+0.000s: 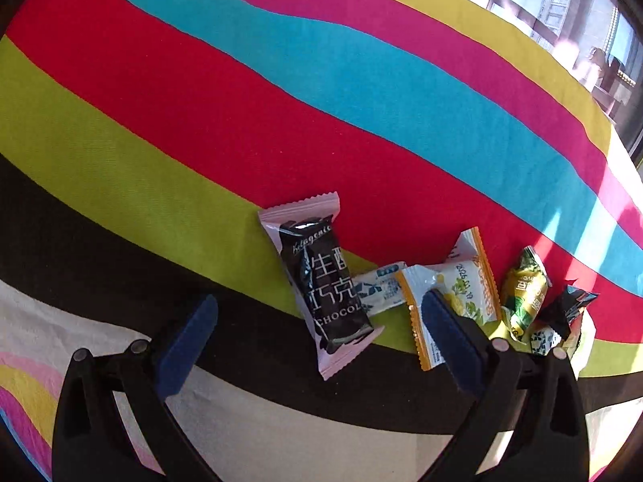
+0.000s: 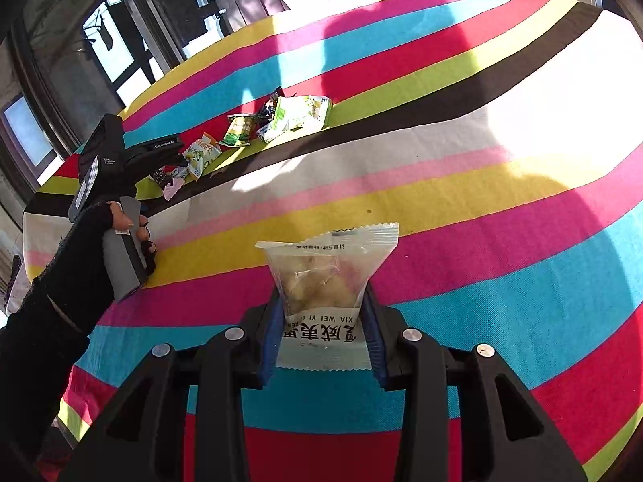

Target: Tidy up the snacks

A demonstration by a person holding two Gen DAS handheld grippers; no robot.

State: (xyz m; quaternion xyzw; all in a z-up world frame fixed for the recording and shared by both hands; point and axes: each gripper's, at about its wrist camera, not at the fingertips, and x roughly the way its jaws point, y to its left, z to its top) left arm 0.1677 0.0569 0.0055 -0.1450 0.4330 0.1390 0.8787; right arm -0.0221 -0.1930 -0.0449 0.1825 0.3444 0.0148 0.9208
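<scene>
Several snacks lay on the striped cloth in the left wrist view: a chocolate bar on the green and black stripes, a white-blue packet touching it, then an orange-edged packet, a green packet and a dark wrapper. The left gripper hung released, jaws wide, with the chocolate bar's lower end between them, untouched. In the right wrist view, the right gripper was clenched on a clear pouch, pads pressing both sides, above the pink and blue stripes. A gloved hand held the left gripper by the snack row.
</scene>
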